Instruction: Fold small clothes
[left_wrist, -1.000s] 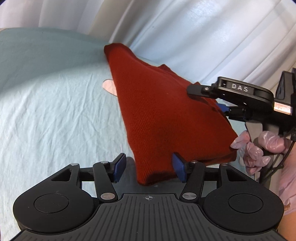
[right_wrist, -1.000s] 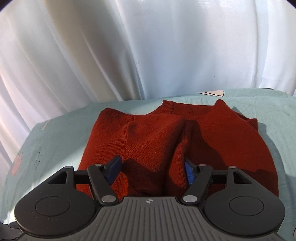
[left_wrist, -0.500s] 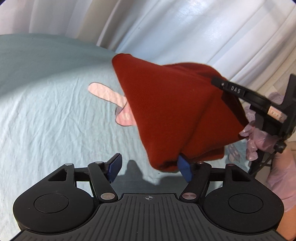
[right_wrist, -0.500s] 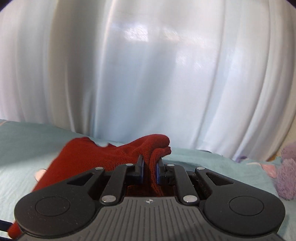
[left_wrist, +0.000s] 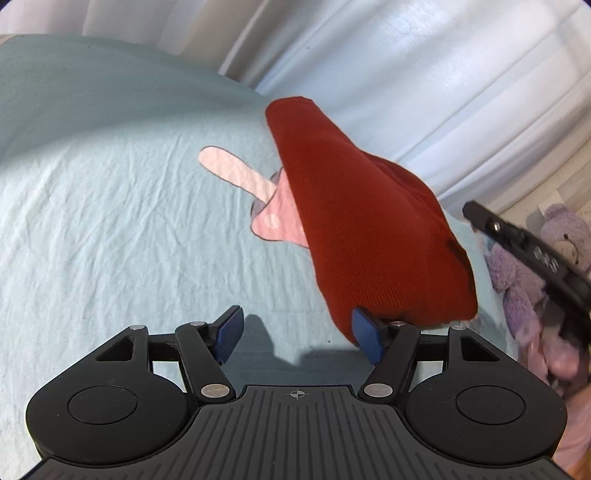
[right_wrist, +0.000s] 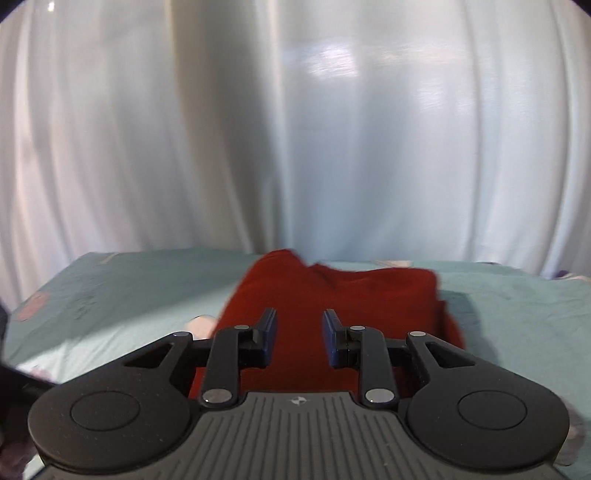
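Observation:
A dark red knit sweater (left_wrist: 354, 221) lies folded in a bundle on the light blue sheet (left_wrist: 110, 206). It also shows in the right wrist view (right_wrist: 332, 291), just ahead of the fingers. My left gripper (left_wrist: 297, 336) is open and empty, low over the sheet; its right finger pad (left_wrist: 365, 334) is at the sweater's near edge. My right gripper (right_wrist: 298, 338) is open and empty, with the sweater seen between and beyond its pads. In the left wrist view the right gripper's body (left_wrist: 532, 251) is at the right, apart from the sweater.
The sheet has a pink cartoon print (left_wrist: 255, 195) partly under the sweater. White curtains (right_wrist: 295, 129) hang behind the bed. A purple plush toy (left_wrist: 554, 240) sits at the right edge in the left wrist view.
My right gripper was shut on a lifted fold of the sweater; it has opened and drawn back. The sweater has dropped flat onto itself. My left gripper stayed open.

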